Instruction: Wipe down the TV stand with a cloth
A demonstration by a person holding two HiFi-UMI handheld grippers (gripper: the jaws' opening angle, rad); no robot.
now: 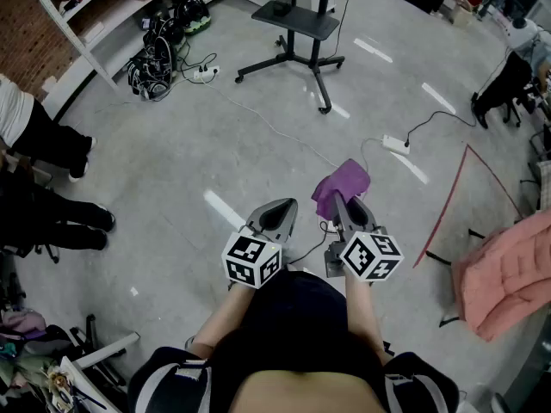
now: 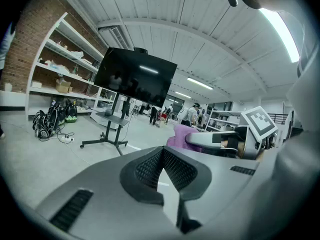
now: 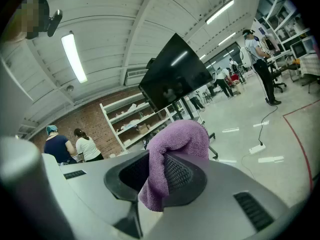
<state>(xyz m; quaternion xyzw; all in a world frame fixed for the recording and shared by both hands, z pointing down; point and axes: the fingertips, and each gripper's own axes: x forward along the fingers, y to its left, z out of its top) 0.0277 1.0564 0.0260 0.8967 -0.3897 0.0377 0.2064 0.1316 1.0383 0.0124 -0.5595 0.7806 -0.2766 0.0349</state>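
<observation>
Keep the left gripper (image 1: 274,218), lower centre-left and clenched on nothing, out of the way. Walk up to the TV stand (image 1: 297,20) at upper middle, well apart across the floor. Hold the purple cloth (image 1: 341,186), just right of centre, pinched in the right gripper (image 1: 343,206). Press flat on the shelf and wipe in overlapping passes (skirt the white power strip (image 1: 396,144) further right).

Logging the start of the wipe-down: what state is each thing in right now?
left gripper: shut, empty.
right gripper: shut on the purple cloth.
purple cloth: bunched, hanging over the jaws.
TV: screen dark.
TV stand: upright, well ahead, apart from both grippers.
</observation>
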